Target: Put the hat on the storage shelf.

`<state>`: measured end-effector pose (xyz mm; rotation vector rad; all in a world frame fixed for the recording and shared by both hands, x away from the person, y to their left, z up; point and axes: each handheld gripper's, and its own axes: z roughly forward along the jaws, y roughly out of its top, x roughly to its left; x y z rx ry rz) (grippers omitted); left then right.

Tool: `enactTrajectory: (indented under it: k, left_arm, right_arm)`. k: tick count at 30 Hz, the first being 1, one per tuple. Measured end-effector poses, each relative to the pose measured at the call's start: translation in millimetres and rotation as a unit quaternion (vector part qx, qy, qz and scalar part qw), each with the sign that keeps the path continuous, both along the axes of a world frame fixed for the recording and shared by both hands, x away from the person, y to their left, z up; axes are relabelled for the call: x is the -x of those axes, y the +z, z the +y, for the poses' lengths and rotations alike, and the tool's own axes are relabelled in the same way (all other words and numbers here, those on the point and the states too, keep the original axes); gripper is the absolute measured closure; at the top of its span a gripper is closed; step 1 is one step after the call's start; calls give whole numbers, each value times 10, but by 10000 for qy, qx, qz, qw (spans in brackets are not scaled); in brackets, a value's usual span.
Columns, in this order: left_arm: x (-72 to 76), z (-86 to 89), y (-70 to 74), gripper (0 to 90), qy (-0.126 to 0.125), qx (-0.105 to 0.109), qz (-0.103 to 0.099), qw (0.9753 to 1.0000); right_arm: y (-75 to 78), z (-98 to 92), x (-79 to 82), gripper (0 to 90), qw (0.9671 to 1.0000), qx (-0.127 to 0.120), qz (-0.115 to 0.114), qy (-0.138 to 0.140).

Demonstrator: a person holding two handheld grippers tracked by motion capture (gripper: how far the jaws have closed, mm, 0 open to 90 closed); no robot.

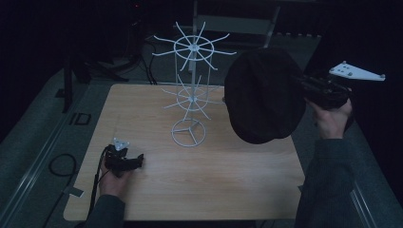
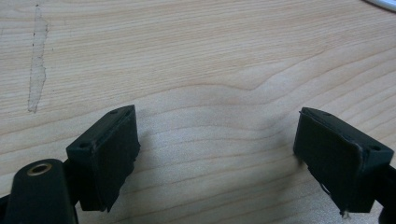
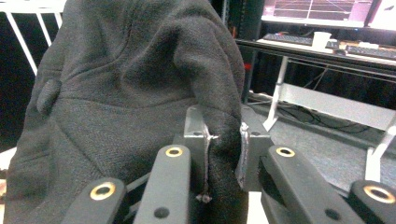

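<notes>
A dark flat cap (image 1: 263,95) hangs in the air over the table's right side, just right of a white wire rack (image 1: 192,90) with two tiers of spoke arms. My right gripper (image 1: 304,85) is shut on the cap's edge; in the right gripper view the cap's black fabric (image 3: 126,93) bulges up from between the pads (image 3: 196,135). My left gripper (image 1: 138,161) rests on the wooden table (image 1: 228,180) near its front left, pointing right. Its pads (image 2: 109,154) stand wide apart over bare wood, holding nothing.
The rack's round base ring (image 1: 189,133) sits mid-table. A pale tape mark (image 2: 37,65) lies on the wood ahead of the left gripper. Cables (image 1: 62,164) lie on the floor to the left. A desk with monitors (image 3: 327,14) stands beyond the table.
</notes>
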<state>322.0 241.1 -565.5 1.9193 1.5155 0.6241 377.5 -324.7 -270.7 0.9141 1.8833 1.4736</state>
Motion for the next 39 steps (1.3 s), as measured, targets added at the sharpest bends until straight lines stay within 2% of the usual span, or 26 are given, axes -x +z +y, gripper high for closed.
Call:
enactTrajectory:
  k: [17, 28, 39]
  left_arm:
    - [0, 0, 0, 146, 0, 0, 0, 10000]
    - [0, 0, 0, 146, 0, -2, 1, 10000]
    - [0, 0, 0, 146, -2, -2, 3, 10000]
  right_arm:
    - [81, 13, 49, 775, 9998, -66, -121, 125]
    - [124, 10, 134, 775, 9990, -212, -293, 250]
    - [238, 5, 174, 775, 9975, -395, -454, 368]
